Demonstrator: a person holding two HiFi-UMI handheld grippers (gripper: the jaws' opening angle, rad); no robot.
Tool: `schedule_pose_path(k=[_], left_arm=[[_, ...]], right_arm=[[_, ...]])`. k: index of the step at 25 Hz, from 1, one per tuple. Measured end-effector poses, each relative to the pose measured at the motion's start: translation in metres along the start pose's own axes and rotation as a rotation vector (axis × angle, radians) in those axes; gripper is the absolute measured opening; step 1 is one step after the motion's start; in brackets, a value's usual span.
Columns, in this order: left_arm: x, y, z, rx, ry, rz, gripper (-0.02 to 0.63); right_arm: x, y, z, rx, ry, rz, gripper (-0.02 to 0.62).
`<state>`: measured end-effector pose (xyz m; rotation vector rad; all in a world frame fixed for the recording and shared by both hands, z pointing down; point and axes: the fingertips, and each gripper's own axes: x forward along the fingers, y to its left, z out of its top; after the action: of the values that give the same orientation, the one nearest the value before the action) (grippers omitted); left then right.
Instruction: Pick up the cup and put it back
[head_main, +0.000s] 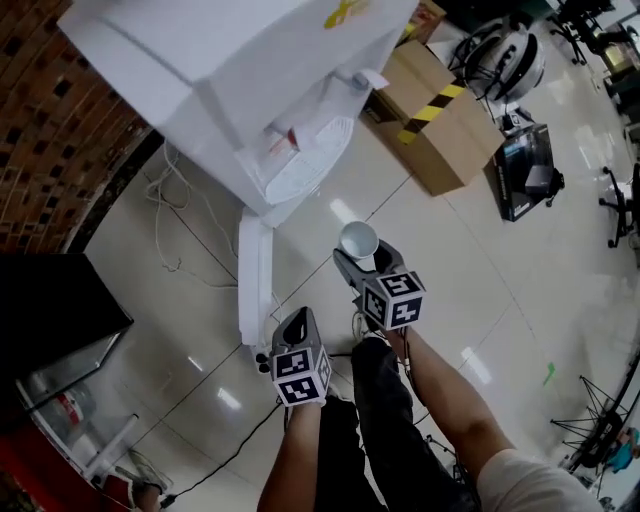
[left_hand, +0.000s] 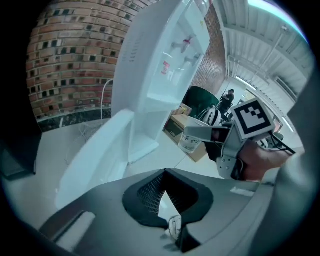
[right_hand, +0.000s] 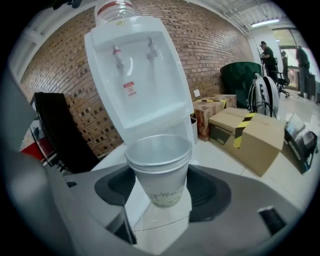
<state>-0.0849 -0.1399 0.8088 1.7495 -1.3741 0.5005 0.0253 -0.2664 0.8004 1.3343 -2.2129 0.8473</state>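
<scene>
Right tool grips paper cup facing white water dispenser; left tool closed, empty; cardboard box nearby on floor.

Print on the cup is illegible; bottle cropped at top.

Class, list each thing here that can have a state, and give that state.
cup: upright, held, looks empty.
right gripper: shut on the cup.
left gripper: shut, holding nothing.
water dispenser: lower door swung open.
cardboard box: closed, taped.
</scene>
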Motion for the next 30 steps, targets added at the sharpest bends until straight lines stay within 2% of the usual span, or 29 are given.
schedule_pose_path(k=[6, 9, 14, 20, 26, 30], left_arm=[[-0.091, -0.042, 0.034, 0.05, 0.069, -0.005, 0.005], [-0.137, -0.063, 0.053, 0.085, 0.076, -0.019, 0.005], [-0.209, -0.091, 0.091, 0.11, -0.012, -0.059, 0.005], [-0.272, -0.108, 0.078, 0.089, -0.037, -0.074, 0.005], [-0.327, -0.139, 0.078, 0.13, -0.091, -0.087, 0.005], [-0.377, -0.178, 0.079, 0.172, -0.157, -0.098, 0.005]], right_arm=[[-0.104, 0.057, 0.042, 0.069, 0.038, 0.018, 0.328], [-0.159, 0.08, 0.064, 0.075, 0.04, -0.01, 0.327], [-0.236, 0.099, 0.086, 0.051, 0.031, -0.039, 0.327], [-0.318, 0.11, 0.075, 0.055, 0.034, -0.047, 0.327], [-0.402, 0.128, 0.071, 0.053, -0.022, -0.028, 0.327], [-0.467, 0.144, 0.069, -0.015, -0.068, -0.003, 0.327]])
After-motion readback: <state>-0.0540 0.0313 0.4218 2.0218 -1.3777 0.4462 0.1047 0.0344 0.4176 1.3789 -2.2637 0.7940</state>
